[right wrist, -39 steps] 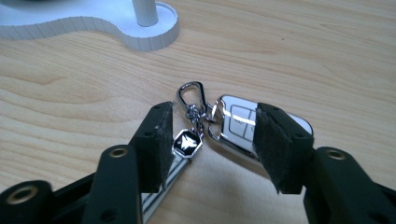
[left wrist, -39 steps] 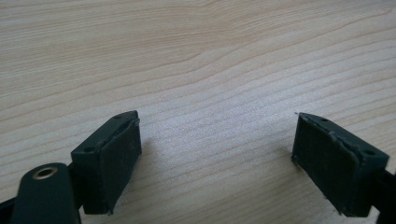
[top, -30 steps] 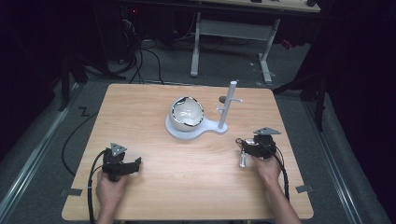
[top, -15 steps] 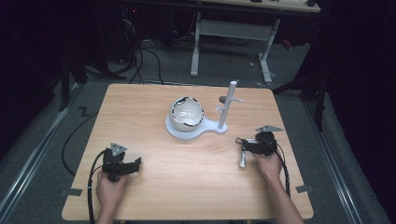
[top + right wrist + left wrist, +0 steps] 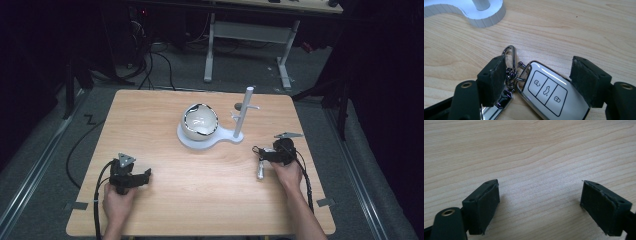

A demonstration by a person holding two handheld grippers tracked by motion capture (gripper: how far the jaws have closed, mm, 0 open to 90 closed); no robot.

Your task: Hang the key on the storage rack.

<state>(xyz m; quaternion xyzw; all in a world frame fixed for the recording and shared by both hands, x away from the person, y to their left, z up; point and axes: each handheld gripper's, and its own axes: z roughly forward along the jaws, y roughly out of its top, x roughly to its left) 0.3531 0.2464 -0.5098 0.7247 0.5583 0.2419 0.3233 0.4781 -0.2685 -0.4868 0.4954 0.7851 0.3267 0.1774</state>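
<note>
A white car key fob point(image 5: 547, 93) with three buttons lies on the wooden table point(image 5: 579, 27), between the jaws of my right gripper point(image 5: 537, 71). Its jaws have just been opening. The right pad point(image 5: 584, 80) stands clear of the fob, and the left pad point(image 5: 495, 80) sits beside the metal key ring and clip point(image 5: 510, 55). In the high view the right gripper point(image 5: 264, 154) points left, with the silvery key point(image 5: 260, 170) by its tips. My left gripper point(image 5: 144, 176) rests open near the front left; its view shows bare wood between its pads point(image 5: 540, 188).
A white stand point(image 5: 197, 141) at the table's middle carries a pale bowl point(image 5: 200, 121) and an upright post with short pegs point(image 5: 243, 112). The stand's rounded foot point(image 5: 486, 18) lies just beyond the key. A metal desk frame point(image 5: 245, 35) stands on the floor behind the table.
The right hand has shifted very slightly away from the table's front edge. The key stays on the table by its jaws. The left hand and gripper have not moved.
</note>
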